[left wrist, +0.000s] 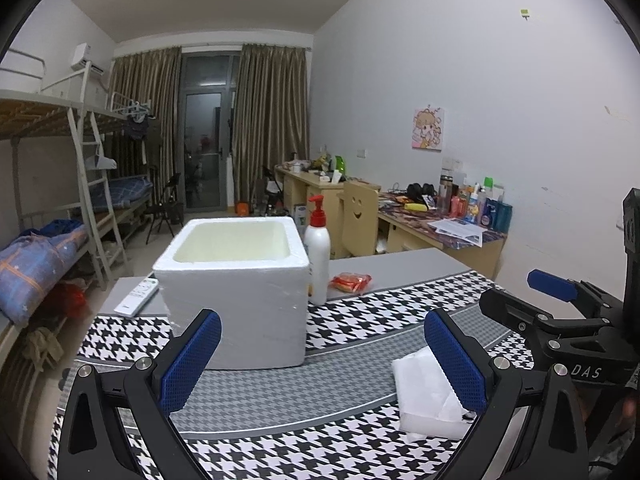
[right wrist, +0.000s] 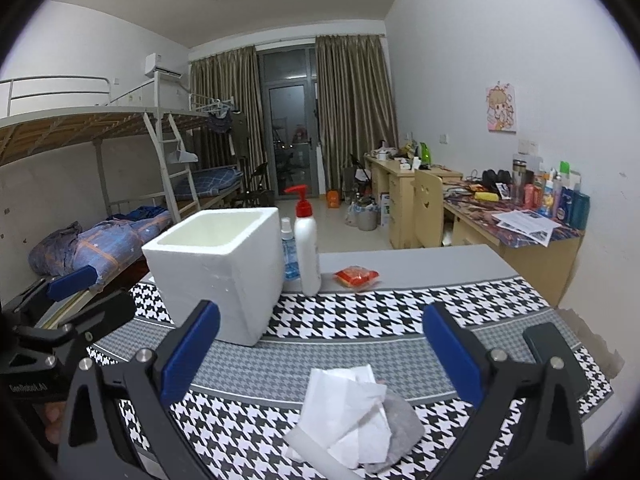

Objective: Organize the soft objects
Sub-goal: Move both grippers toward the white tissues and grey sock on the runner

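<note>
A white foam box, open at the top and empty as far as I see, stands on the houndstooth cloth; it also shows in the right wrist view. A pile of white foam sheets with a grey soft item under it lies on the cloth, just below and between my right gripper's fingers. The sheets also show in the left wrist view, beside my left gripper's right finger. My left gripper is open and empty. My right gripper is open and empty above the pile.
A white pump bottle with red cap and a small clear bottle stand right of the box. A red snack packet lies behind. A white remote lies left of the box. A dark phone lies at the right.
</note>
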Demonstrator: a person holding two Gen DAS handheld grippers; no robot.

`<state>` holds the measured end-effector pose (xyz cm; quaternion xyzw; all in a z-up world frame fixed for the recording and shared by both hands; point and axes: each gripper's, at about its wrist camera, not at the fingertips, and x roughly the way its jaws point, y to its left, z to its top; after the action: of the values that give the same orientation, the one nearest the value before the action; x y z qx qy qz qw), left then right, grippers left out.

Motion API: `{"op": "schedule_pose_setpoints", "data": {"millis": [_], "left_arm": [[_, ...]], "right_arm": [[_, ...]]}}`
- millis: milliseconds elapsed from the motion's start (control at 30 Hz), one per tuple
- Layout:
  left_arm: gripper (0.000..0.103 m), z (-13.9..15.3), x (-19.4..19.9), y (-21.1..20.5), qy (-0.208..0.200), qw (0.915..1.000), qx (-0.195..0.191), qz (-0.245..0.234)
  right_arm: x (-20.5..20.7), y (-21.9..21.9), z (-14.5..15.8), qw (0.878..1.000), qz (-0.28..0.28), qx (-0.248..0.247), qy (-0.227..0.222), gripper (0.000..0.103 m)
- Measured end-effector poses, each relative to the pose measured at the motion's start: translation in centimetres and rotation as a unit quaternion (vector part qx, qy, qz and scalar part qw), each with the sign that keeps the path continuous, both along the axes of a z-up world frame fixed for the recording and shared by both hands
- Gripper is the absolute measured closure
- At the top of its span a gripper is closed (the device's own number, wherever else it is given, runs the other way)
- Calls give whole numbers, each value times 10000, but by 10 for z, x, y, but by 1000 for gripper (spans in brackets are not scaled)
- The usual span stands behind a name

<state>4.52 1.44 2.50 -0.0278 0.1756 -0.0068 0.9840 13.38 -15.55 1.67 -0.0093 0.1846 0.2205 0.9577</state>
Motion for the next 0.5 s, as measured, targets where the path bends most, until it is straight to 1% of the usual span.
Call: {"op": "schedule_pose_setpoints", "data": {"millis": [267, 500], "left_arm": [[1, -10, 9, -8, 144, 9998, -92, -85], [1, -14, 10, -17, 151, 9997, -112, -187]], "right_arm": [[-3, -16, -8, 9999, -139, -4, 92, 1], [1, -29, -17, 9994, -274, 60, 226, 1]]}}
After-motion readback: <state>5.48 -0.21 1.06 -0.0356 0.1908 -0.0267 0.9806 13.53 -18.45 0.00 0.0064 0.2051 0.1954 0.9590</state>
